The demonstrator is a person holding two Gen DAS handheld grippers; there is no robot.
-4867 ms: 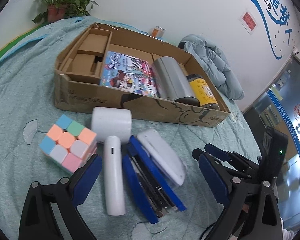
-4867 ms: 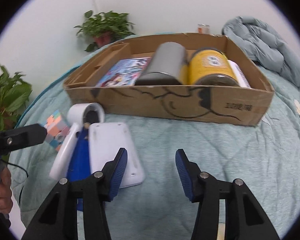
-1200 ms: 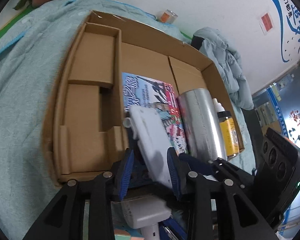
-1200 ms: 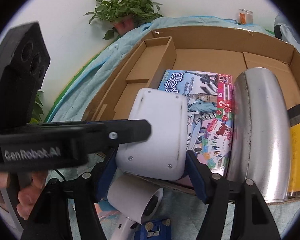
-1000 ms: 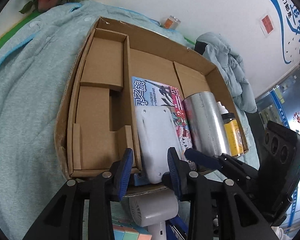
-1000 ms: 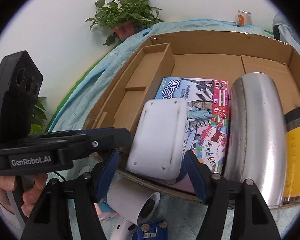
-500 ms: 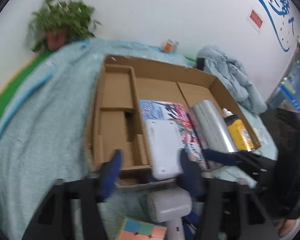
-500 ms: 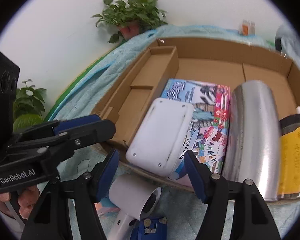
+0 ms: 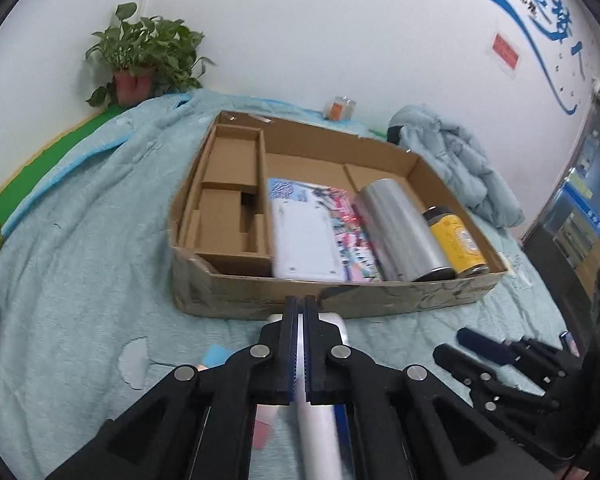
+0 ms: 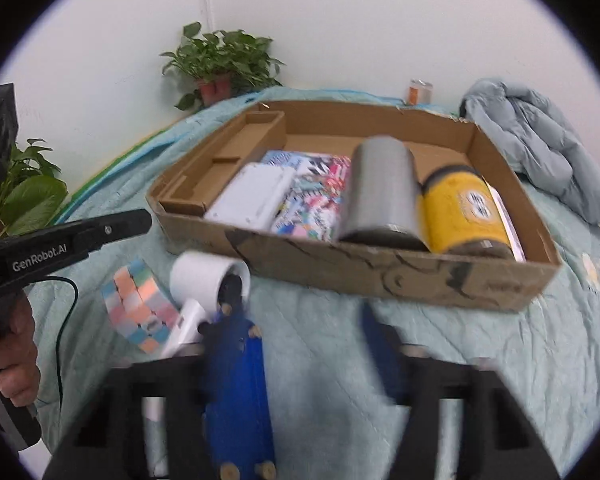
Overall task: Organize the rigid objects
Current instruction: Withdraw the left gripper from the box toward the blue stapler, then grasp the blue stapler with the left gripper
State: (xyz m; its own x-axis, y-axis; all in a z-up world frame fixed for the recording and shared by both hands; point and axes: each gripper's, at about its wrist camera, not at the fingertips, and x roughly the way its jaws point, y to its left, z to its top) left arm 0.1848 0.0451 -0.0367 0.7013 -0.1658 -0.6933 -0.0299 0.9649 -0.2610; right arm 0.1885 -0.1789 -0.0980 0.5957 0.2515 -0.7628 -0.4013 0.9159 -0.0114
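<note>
Left wrist view is showing my left gripper (image 9: 299, 312) pinched together on nothing before the cardboard box (image 9: 380, 296), while my right gripper (image 10: 312, 344) is gaping wide, holding nothing.

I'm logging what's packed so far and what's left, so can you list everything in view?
cardboard box: 1, brown, on the bedspread
white flat device: 1, in box, on the puzzle box
puzzle box: 1, multicoloured, in box
steel cylinder: 1, silver, in box, lying
yellow jar: 1, in box, lying
hair dryer: 1, white, before the box
cube puzzle: 1, pastel, beside dryer
stapler: 1, blue, nearest
potted plants: 2, green, by wall
jacket: 1, pale blue
small can: 1, orange label
left gripper: shut
right gripper: open, blurred
</note>
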